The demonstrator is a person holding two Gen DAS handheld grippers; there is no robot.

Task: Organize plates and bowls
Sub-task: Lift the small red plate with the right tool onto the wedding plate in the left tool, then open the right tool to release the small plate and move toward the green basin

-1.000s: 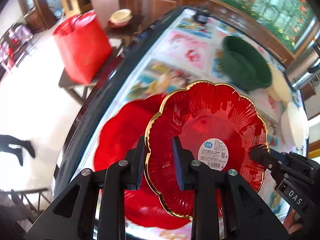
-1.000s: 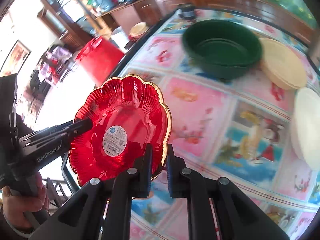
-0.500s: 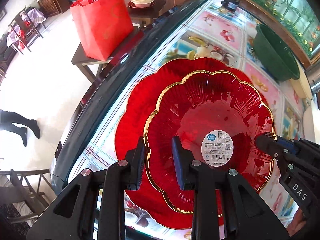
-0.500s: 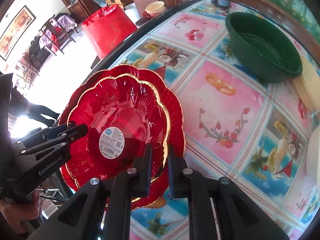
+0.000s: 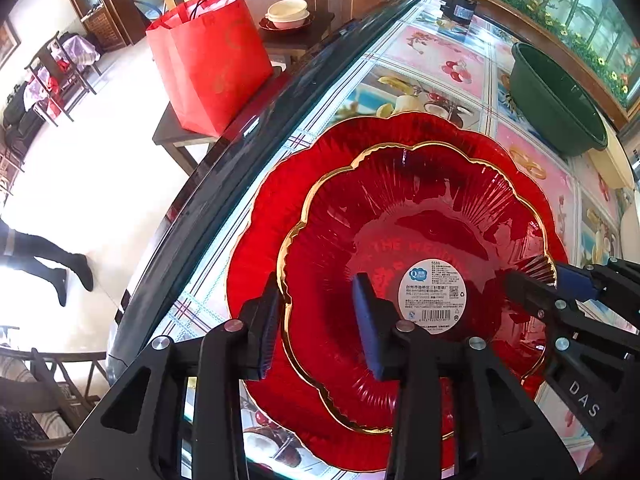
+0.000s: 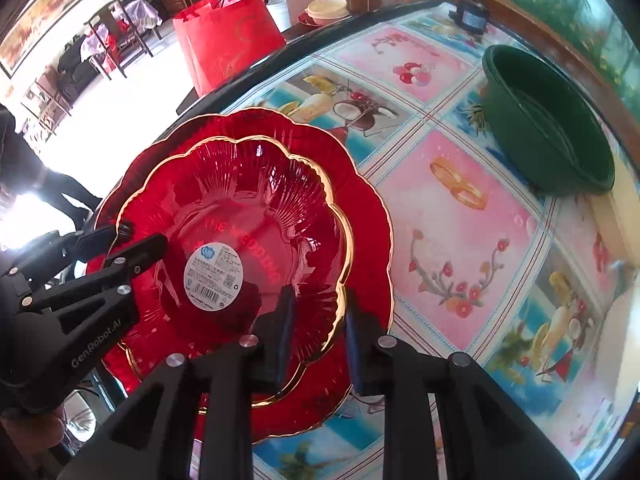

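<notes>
A small red scalloped plate [image 5: 404, 220] with a gold rim and a white label lies nested on a larger red plate [image 5: 280, 208] near the table's edge. It also shows in the right wrist view [image 6: 256, 200], on the larger plate [image 6: 364, 216]. My left gripper [image 5: 316, 312] is open, its jaws straddling the small plate's near rim with gaps on both sides. My right gripper [image 6: 318, 320] is open too, straddling the opposite rim.
A dark green bowl [image 5: 556, 100] stands farther along the fruit-patterned tablecloth [image 6: 460, 216]. Pale plates [image 6: 624, 216] lie beyond it. A red gift bag [image 5: 212, 60] sits on a low table off the table's edge, with bowls [image 5: 288, 14] behind.
The small plate came down onto the larger red plate. Both grippers, shut on its rim before, have opened and let go of it.
</notes>
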